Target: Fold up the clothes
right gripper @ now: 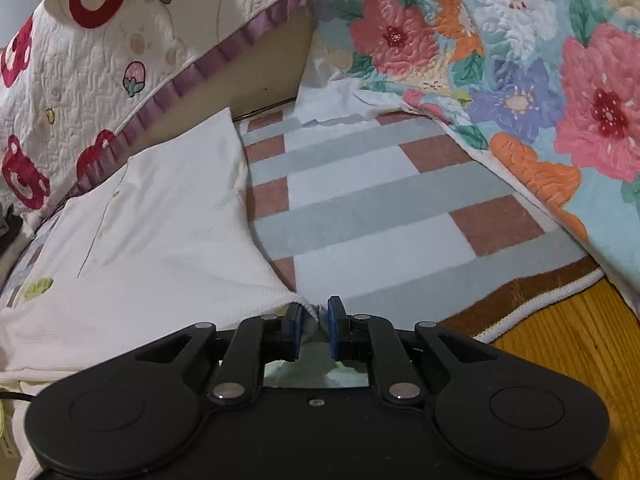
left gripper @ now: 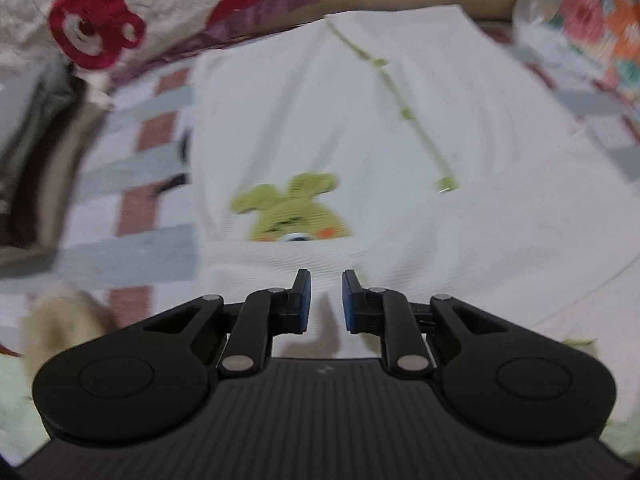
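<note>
- Under both cameras lies a white garment [left gripper: 360,128], spread on a checked mat [right gripper: 380,208] of grey, pale and brick-red blocks; the left wrist view is smeared with blur, so its edges and weave are soft.
- On the garment, a yellow-green animal patch [left gripper: 288,210] shows near the middle of the left view – its lower part is cut off by a fold of the same cloth lying across it, and the face is too blurred to read.
- A thin green line [left gripper: 400,100] runs from the far edge of the cloth toward the near right; whether it is stitching or a cord cannot be told.
- The left gripper [left gripper: 326,300] hovers over the near fold with its blue pads [left gripper: 306,304] spread apart and nothing between them; whether it touches the cloth is unclear.
- The right gripper [right gripper: 314,328] sits at the garment's near right corner, with a bunched bit of white hem between its fingers. A gap shows beside the right pad, so whether the cloth is truly pinched or only lies there cannot be told.
- At the far left a quilt with red bears [right gripper: 80,92] and a purple border hangs over the garment's far edge – hiding where the cloth ends.
- To the right a floral quilt [right gripper: 540,80] drapes over the mat's far side, and a strip of wooden floor [right gripper: 580,344] shows past the mat's brown rim.
- Dark and beige shapes at the left edge of the left view are too blurred to name.
</note>
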A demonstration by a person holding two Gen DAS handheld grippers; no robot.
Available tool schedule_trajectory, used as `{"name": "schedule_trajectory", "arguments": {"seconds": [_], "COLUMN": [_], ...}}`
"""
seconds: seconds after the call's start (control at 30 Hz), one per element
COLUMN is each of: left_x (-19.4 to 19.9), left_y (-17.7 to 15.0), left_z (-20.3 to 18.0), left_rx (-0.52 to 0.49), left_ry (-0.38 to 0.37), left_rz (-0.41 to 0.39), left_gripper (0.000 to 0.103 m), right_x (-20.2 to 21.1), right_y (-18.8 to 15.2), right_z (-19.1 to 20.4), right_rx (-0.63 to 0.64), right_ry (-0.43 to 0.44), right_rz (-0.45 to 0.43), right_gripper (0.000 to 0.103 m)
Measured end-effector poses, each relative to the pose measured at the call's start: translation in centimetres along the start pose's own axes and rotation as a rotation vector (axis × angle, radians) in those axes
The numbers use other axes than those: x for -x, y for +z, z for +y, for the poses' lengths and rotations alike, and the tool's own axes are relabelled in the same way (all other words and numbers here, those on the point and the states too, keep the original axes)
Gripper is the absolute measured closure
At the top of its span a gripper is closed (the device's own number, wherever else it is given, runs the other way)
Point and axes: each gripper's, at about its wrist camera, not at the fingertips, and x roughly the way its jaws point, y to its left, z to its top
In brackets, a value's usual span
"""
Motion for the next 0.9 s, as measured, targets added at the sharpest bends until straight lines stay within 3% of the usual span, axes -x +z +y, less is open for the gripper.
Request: {"name": "schedule_trajectory", "arguments": {"seconds": [0.07,0.27,0.33,0.43,0.53,0.67,0.7,0.83,0.9], "left_x": [0.3,3.0,3.5,4.8,6.8,8.3,8.5,9.0,8.8], "left_y": [-0.2,-1.3,-2.0,-3.4,-4.4,-5.6,-5.9,-7.6,-8.1], "left_z": [0.7,2.5,2.9,4.5,7.0,8.6,9.0,12.0,12.6], "left_rx": [-0.012,-0.004,0.005,0.111,0.189,0.195,0.217,0.477,0.512], "left_ry": [0.045,0.023,0.006,0.052,0.055,0.072,0.068,-0.077,-0.098], "left_rz": [0.002,-0.028,-0.028,-0.065,-0.091,-0.068,-0.065,-0.085,-0.082], "left_gripper": [0.087,0.085,0.078,0.078,0.077,0.069,0.069,0.069,0.069], "right_x": [0.0,1.0,1.0,0.2,1.2,1.5,1.5,2.1,2.9], "right_y": [-0.1,0.7,0.9,0.9,1.6,2.5,2.6,3.1,3.2], "right_z": [-0.2,-0.2,0.0,-0.4,-0.6,-0.3,-0.4,-0.8,-0.5], "right_rx": [-0.016,-0.034,-0.017,0.012,0.123,0.212,0.203,0.129,0.12], "right_ry": [0.001,0.035,0.043,0.035,0.07,0.098,0.101,0.125,0.124], "right_rz": [-0.003,-0.023,-0.026,0.024,-0.025,0.013,0.015,-0.012,-0.063], "right_gripper": [0.089,0.089,0.089,0.084,0.076,0.076,0.076,0.076,0.076]}}
